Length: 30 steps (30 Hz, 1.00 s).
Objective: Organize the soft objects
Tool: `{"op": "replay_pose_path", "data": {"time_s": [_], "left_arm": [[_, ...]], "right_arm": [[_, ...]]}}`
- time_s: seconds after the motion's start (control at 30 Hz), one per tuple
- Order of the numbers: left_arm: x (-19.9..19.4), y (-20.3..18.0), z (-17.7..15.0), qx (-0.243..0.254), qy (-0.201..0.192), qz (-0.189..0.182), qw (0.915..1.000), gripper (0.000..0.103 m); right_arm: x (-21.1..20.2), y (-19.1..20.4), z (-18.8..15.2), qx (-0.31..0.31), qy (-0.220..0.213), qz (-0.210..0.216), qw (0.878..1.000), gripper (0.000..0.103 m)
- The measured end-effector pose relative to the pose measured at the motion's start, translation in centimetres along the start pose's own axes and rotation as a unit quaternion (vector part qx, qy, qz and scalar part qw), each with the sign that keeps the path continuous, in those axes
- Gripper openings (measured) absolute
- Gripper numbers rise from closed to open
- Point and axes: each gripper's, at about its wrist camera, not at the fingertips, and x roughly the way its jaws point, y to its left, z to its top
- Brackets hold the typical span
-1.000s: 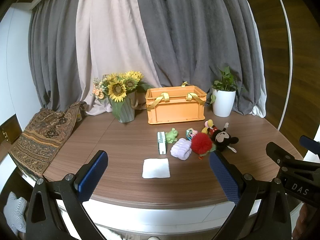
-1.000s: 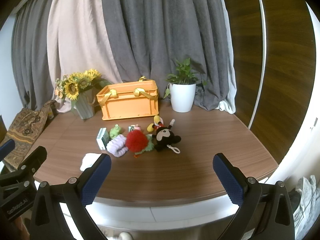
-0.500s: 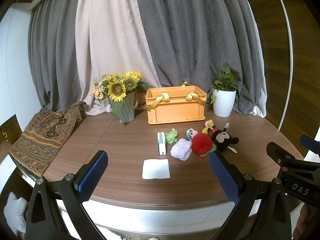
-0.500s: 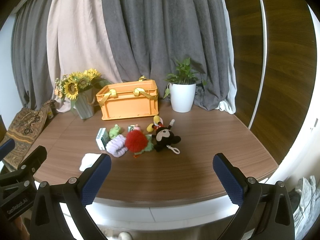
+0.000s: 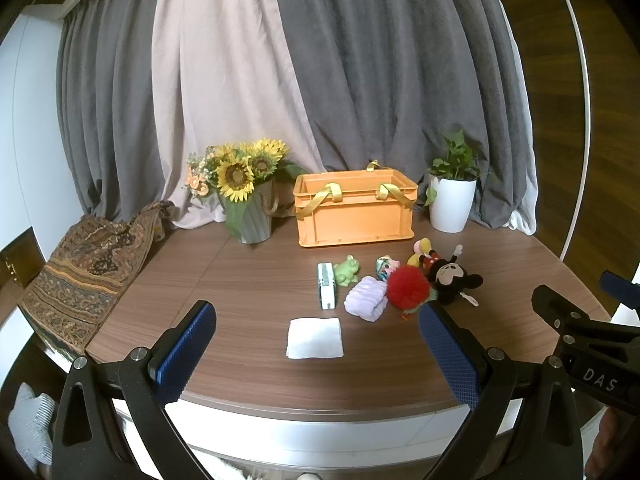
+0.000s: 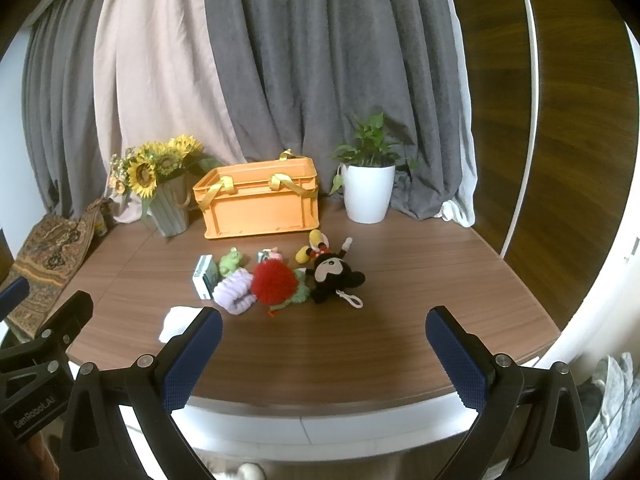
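An orange crate (image 5: 354, 210) (image 6: 260, 204) with yellow handles stands at the back of the wooden table. In front of it lie a red pompom (image 5: 408, 285) (image 6: 274, 282), a black mouse plush (image 5: 450, 278) (image 6: 332, 274), a lilac rolled cloth (image 5: 365, 298) (image 6: 234, 290), a green frog toy (image 5: 347, 269) (image 6: 230, 260), a small doll (image 5: 386, 266) and a white-green box (image 5: 327, 285) (image 6: 203, 276). A white folded cloth (image 5: 315, 338) (image 6: 176, 322) lies nearest. My left gripper (image 5: 316, 354) and right gripper (image 6: 324, 358) are both open and empty, at the table's front edge.
A sunflower vase (image 5: 248, 204) (image 6: 166, 196) stands left of the crate and a white plant pot (image 5: 452, 200) (image 6: 368, 194) right of it. A patterned cloth (image 5: 88, 268) hangs over the table's left edge. Curtains hang behind.
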Motion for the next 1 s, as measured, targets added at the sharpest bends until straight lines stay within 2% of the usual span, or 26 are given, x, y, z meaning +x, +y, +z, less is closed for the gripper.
{"op": "replay_pose_path", "data": {"time_s": [0.27, 0.63, 1.0], "left_arm": [[2.3, 0.5, -0.2, -0.006, 0.027, -0.009, 0.9996, 0.103], [6.7, 1.1, -0.9, -0.011, 0.042, 0.03, 0.9986, 0.102], [13.1, 0.9, -2.0, -0.016, 0.078, 0.032, 0.9963, 0.095]], "right_arm": [[2.0, 1.0, -0.2, -0.007, 0.011, 0.01, 1.0, 0.103], [7.2, 2.8, 0.4, -0.029, 0.035, 0.029, 0.999, 0.103], [13.7, 4.0, 0.5, -0.045, 0.054, 0.048, 0.996, 0.103]]}}
